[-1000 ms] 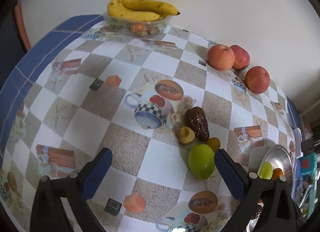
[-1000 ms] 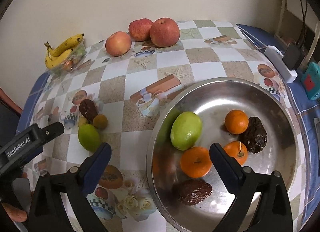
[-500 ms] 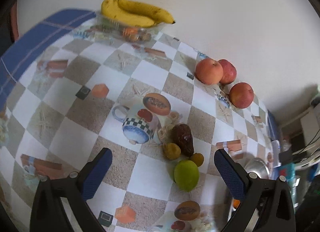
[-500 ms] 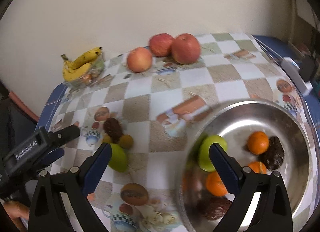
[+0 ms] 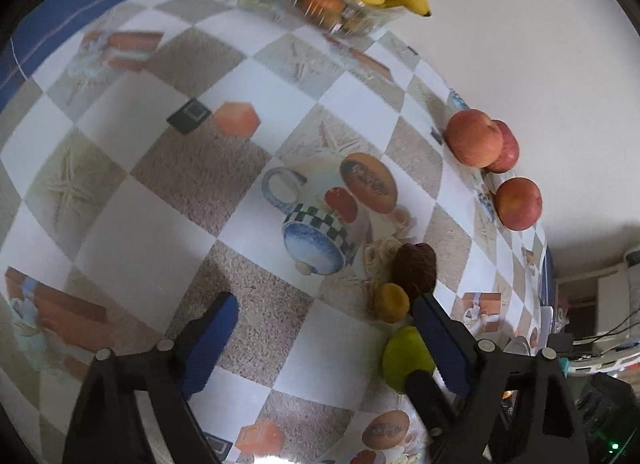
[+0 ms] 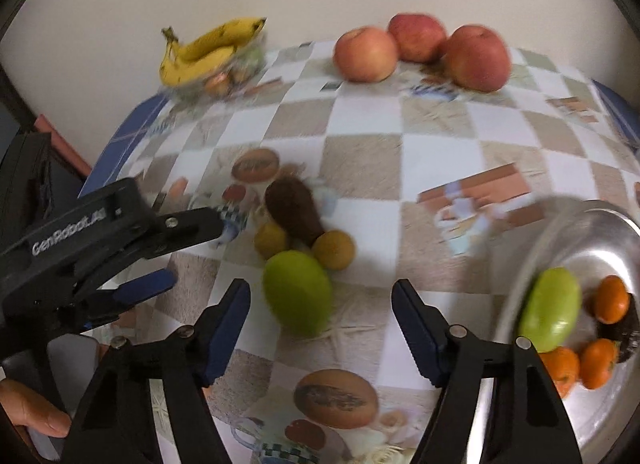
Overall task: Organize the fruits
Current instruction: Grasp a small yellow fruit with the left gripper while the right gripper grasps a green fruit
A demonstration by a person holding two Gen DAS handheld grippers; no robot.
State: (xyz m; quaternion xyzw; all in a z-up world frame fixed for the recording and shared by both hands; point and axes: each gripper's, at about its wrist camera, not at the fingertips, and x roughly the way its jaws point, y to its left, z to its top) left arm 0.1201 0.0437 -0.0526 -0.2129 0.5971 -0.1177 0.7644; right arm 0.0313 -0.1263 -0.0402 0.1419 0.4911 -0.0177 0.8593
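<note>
While both pairs of tongs are narrowing, neither pinches anything yet. The right tongs [image 6: 320, 320] stand spread with the loose green fruit [image 6: 298, 290] just ahead, between the lines of their blue pads and not touched by them. The left tongs [image 5: 324, 328] are also spread, over bare checked cloth; their right-hand pad sits just beside the same green fruit [image 5: 402, 358] and hides part of it.

Just behind that fruit lies a tight cluster on the worktop [image 6: 360, 156]: a dark brown wrinkled fruit [image 6: 294, 210] and two small yellow-brown fruits [image 6: 334, 250], touching or nearly so. Farther back sit three apples [image 6: 366, 52] near the wall and a bunch of bananas [image 6: 208, 50] on a clear container. At the right edge the steel bowl [image 6: 612, 232] already holds another green fruit, some oranges and dark pieces.

The main risk, as I judge it, is crowding: both tools converge on one fruit, so a pad could knock it sideways or the tools could collide. The fruit is smooth and rounded, so an off-centre squeeze may squirt it out, rolling it into the small fruits and scattering them. The right view is blurred, so exact clearance is hard to tell.
</note>
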